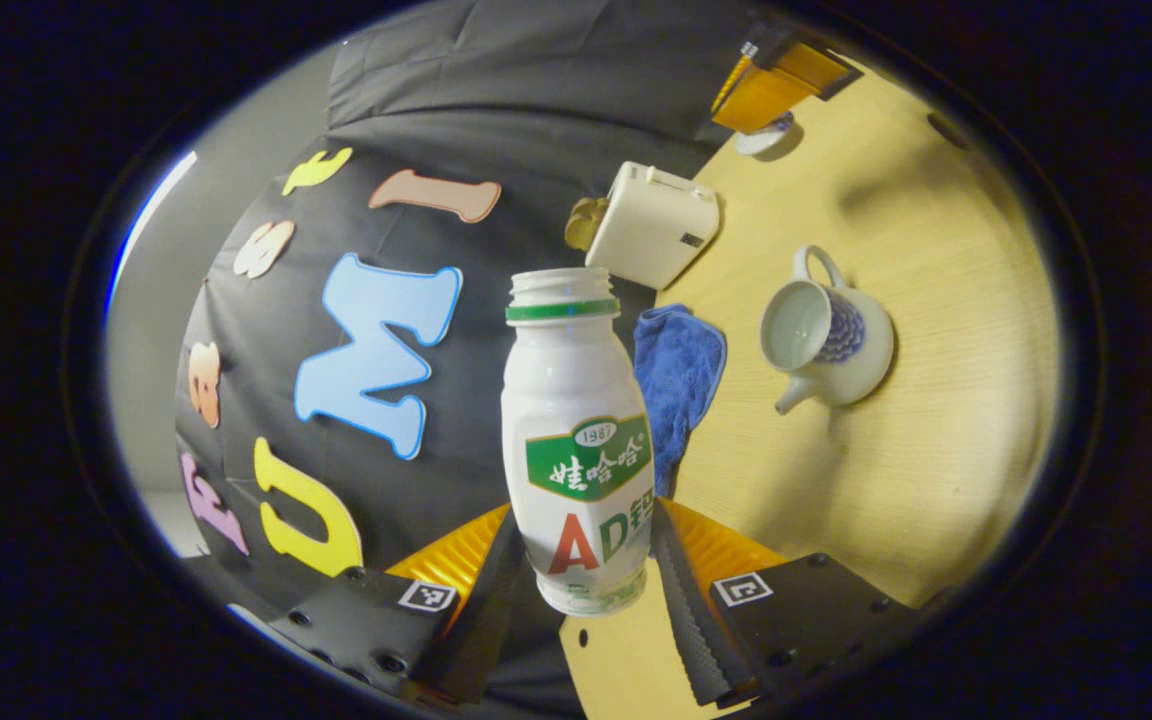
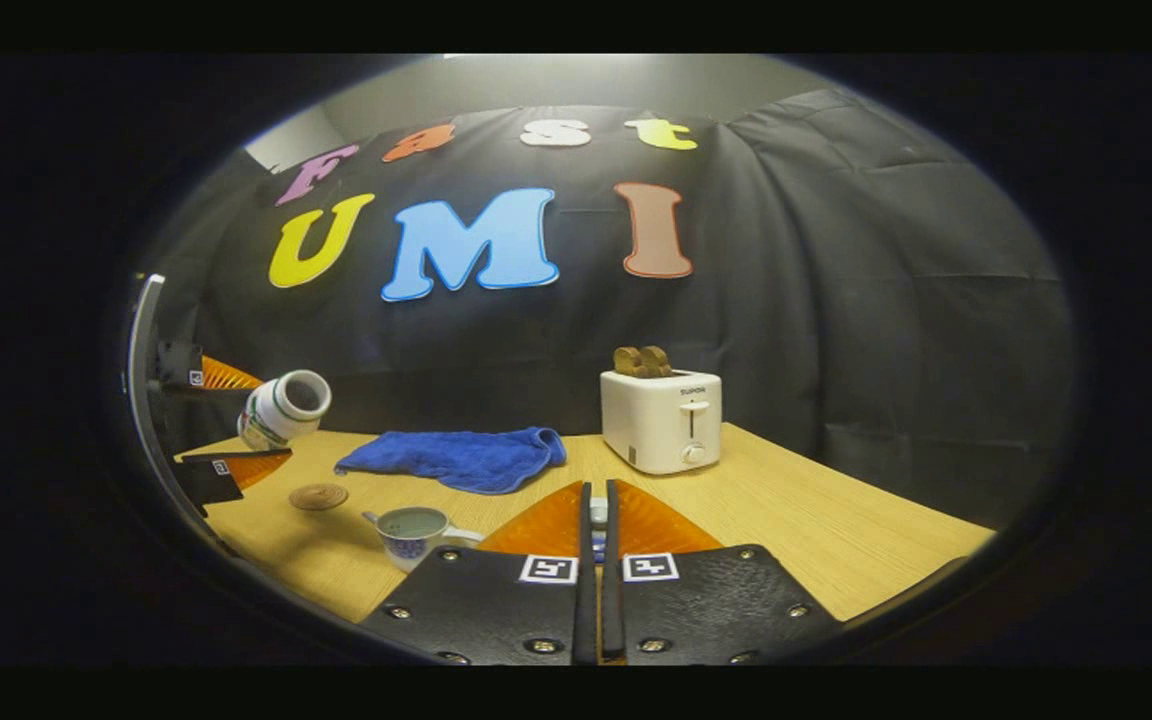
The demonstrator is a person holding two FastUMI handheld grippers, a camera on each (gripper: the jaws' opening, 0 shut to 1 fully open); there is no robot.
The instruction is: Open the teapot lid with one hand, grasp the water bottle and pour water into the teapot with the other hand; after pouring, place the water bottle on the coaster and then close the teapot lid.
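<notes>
Smooth plastic water bottle (image 1: 576, 440) gripped by left tool (image 1: 584, 575), right tool (image 2: 596, 530) pinching lid knob (image 2: 596, 513)

A black cloth wall (image 2: 836, 300), creased at 2 o'clock, backs a pale wood table (image 2: 816, 520) in the right gripper view. Above it, at 12 o'clock, shows a plain grey wall (image 2: 576, 80). Light is dim, with soft shadows on the wood.

My right gripper (image 2: 596, 540) fingers are hiding most of the small thing pinched between them; whether it is the lid I cannot tell. They are also covering the teapot's (image 2: 414, 532) spout side. The bottle (image 1: 576, 440) is blocking part of the blue cloth (image 1: 678, 375).
</notes>
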